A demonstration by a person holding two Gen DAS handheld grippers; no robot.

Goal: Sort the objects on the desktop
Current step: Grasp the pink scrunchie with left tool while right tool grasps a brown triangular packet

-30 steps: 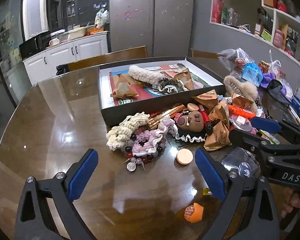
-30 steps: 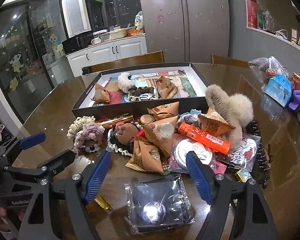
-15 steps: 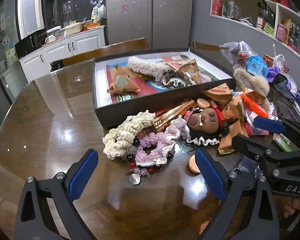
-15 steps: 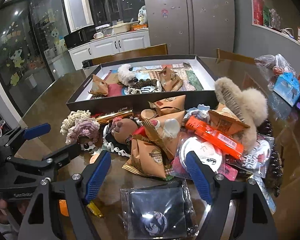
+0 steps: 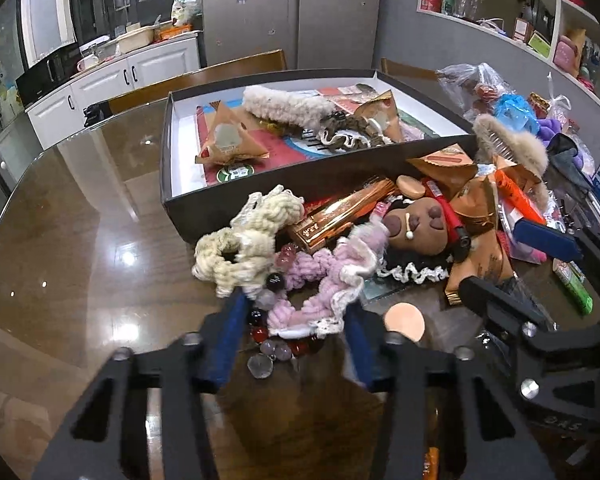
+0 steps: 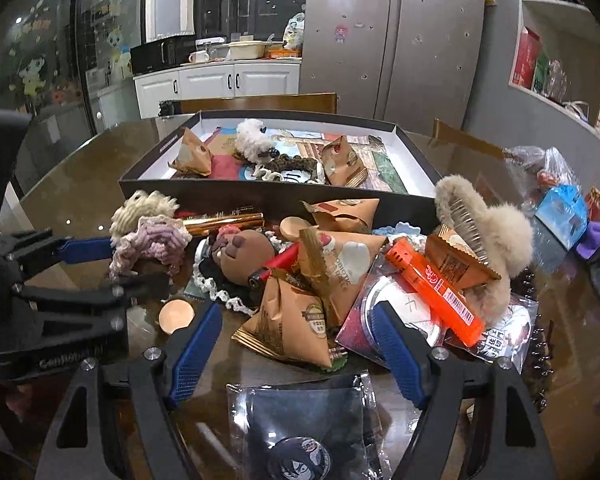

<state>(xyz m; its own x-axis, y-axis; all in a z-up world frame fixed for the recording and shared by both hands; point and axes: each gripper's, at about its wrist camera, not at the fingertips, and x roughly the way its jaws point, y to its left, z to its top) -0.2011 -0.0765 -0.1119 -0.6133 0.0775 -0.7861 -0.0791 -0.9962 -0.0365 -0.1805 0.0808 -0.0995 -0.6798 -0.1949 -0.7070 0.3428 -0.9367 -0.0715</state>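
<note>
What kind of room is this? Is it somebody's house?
Probably a home kitchen and dining room. A big steel fridge with small magnets stands at the back, white cabinets carry a microwave and dishes, and a round glossy table has wooden chairs pulled up to it.

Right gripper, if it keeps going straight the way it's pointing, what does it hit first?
Most likely the brown triangular snack packet, which sits just ahead between the fingers of the right gripper. Depth is hard to judge; the clear badge bag lies below the fingers.
</note>
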